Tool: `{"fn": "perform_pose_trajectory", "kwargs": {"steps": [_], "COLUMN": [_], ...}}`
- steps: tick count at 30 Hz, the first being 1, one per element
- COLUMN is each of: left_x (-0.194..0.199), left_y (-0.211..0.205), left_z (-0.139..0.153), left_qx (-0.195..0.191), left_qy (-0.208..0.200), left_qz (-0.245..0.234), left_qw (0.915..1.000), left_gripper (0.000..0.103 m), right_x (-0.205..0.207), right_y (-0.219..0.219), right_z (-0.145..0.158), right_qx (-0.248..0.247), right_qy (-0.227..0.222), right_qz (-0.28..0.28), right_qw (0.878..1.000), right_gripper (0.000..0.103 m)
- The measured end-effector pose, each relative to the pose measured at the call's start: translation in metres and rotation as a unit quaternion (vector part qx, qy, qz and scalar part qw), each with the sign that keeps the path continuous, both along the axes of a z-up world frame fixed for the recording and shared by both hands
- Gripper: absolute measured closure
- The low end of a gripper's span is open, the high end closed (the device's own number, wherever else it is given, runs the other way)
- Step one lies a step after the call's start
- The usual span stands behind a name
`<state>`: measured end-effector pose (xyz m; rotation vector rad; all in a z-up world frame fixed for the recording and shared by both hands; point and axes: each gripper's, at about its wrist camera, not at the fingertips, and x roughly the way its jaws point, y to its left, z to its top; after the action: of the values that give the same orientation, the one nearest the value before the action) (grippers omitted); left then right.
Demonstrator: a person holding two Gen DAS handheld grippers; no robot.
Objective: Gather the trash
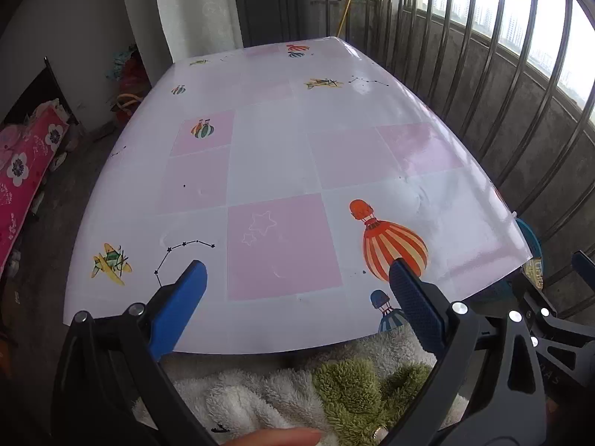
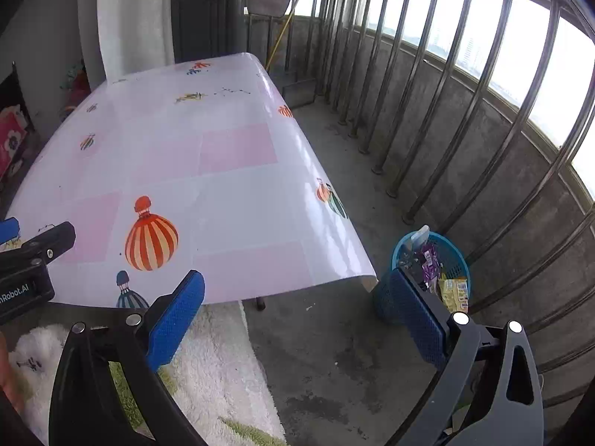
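Trash: wrappers sit in a small blue mesh basket [image 2: 452, 260] on the concrete floor [image 2: 327, 353], just beside the table's near right corner and near the balcony railing [image 2: 483, 119]. A purple wrapper [image 2: 429, 262] stands in the middle of the basket, a yellow printed packet [image 2: 455, 291] lies at its near rim, and a pale flat piece [image 2: 420, 236] pokes above the far rim. Print on all three is too small to read. The basket's near left wall is hidden behind the right gripper's finger.

Right gripper [image 2: 301, 317]: jaws spread wide, nothing between the blue pads [image 2: 174, 321]; it hangs over bare floor between table and basket.

Left gripper [image 1: 295, 308]: jaws also wide apart, empty, over the table's near edge. From the right wrist view only its black body shows at the left edge, cut off.

Table [image 1: 271, 141]: glossy cloth, pink and white squares, printed hot-air balloons [image 1: 394, 245] and small planes. No loose item visible on it.

Below the near edge, a white and green fluffy garment [image 1: 297, 394], partly covered by both grippers. A fingertip [image 1: 275, 438] enters at the bottom, cut off by the frame.

Far left: a pink floral cloth [image 1: 22, 171], partly out of frame.
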<state>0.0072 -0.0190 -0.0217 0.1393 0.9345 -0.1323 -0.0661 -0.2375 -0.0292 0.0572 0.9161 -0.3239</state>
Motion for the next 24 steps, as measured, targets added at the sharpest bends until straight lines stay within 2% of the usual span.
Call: {"fn": "perform_pose_trajectory", "kwargs": {"steps": [12,24], "left_x": [0.004,0.006], "left_y": [-0.016,-0.021], "left_z": [-0.003,-0.003], "left_qx": [0.013,0.014], "left_qy": [0.01,0.012], "left_qz": [-0.019,-0.03], "left_qw": [0.9997,0.9994], "left_gripper": [0.009,0.009], "right_x": [-0.007,-0.01], "right_y": [-0.031,-0.036], "right_z": [-0.012,-0.015], "right_qx": [-0.011,-0.006], "right_qy": [0.022,0.027], "right_qz": [-0.043,-0.052], "right_qw": [0.999,0.998], "right_gripper": [0.006,0.006]}}
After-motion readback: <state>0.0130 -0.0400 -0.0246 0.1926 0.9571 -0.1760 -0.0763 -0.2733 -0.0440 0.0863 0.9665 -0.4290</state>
